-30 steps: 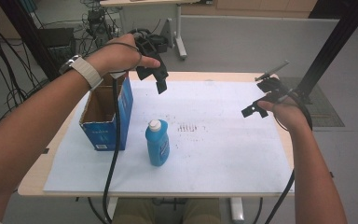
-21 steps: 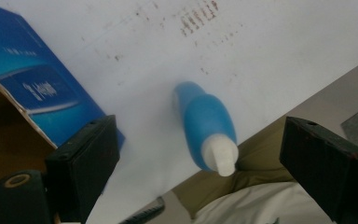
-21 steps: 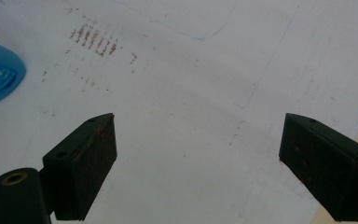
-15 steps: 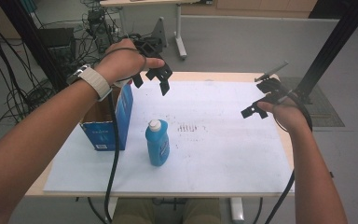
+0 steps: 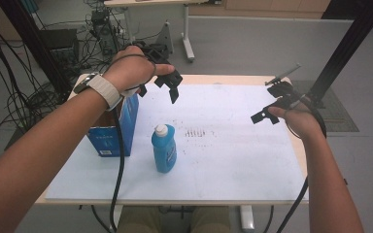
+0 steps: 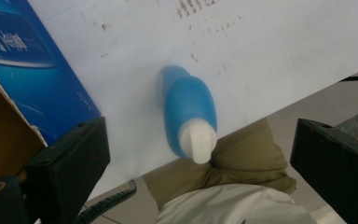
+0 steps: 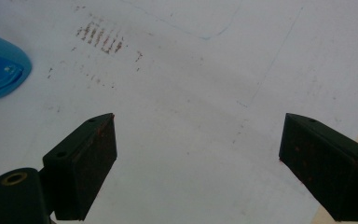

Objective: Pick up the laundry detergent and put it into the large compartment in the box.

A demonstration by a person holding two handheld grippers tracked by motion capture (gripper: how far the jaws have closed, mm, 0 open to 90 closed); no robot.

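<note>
We take the step in hand to be a reach for the blue bottle (image 5: 164,149), which stands upright on the white sheet (image 5: 233,145) near our edge of the table, just beside the blue carton (image 5: 112,127). To do it well, we bring the left gripper (image 5: 164,85) down with the bottle centred between the jaws and grip the body below the white cap (image 6: 197,139), keeping clear of the carton's wall. Its jaws have just been opening and stand wide with nothing between them. The right gripper (image 5: 266,115) hovers farther off over bare sheet, jaws spread and empty. The bottle looks like smooth rounded plastic; the carton is printed cardboard with a torn brown rim; the sheet is matte, with faint brown smudges (image 7: 100,34).
</note>
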